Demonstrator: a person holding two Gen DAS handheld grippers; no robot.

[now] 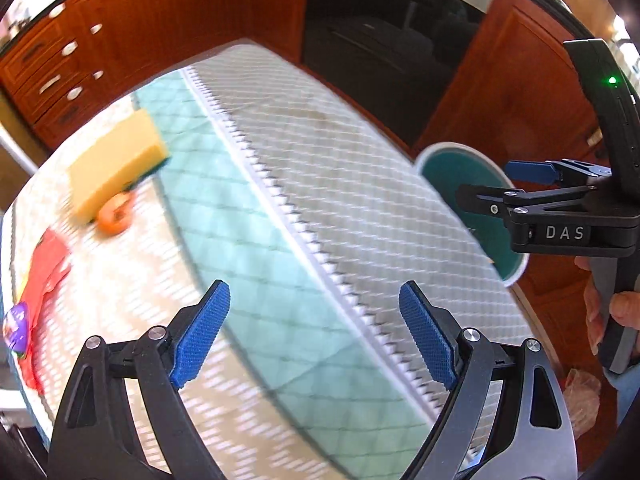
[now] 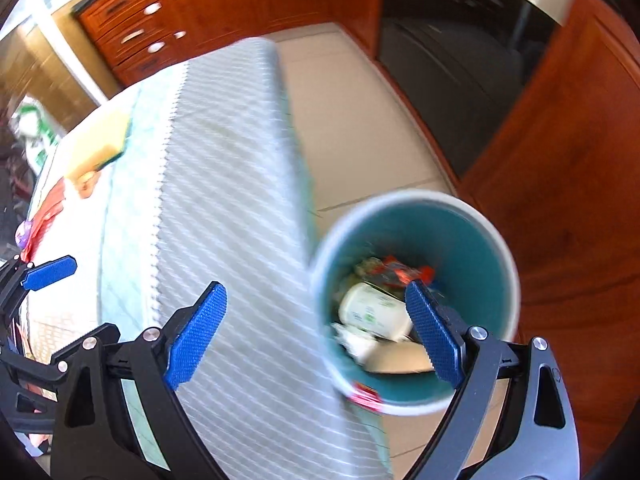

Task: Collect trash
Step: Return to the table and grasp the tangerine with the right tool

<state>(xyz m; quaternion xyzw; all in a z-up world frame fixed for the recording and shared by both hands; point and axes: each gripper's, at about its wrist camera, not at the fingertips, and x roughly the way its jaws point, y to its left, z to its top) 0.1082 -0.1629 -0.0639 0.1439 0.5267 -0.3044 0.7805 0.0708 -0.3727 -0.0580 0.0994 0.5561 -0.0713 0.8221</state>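
My left gripper (image 1: 313,294) is open and empty above the quilted tablecloth (image 1: 320,184). At the far left of the table lie a red wrapper (image 1: 44,280), a purple piece (image 1: 16,324) and an orange scrap (image 1: 116,214), beside a yellow sponge (image 1: 116,164). My right gripper (image 2: 316,292) is also open with nothing in it, above the table's edge next to the teal bin (image 2: 480,220). The bin stands on the floor and holds a white cup (image 2: 372,312) and red wrappers (image 2: 400,272). The left wrist view shows the right gripper (image 1: 494,184) over the bin (image 1: 452,172).
Wooden cabinets (image 1: 120,40) and a dark oven door (image 2: 460,60) line the far side. Pale floor tiles (image 2: 352,120) lie between table and oven. A clear plastic bag (image 1: 580,396) lies on the floor at the right. A hand (image 1: 616,312) grips the right tool's handle.
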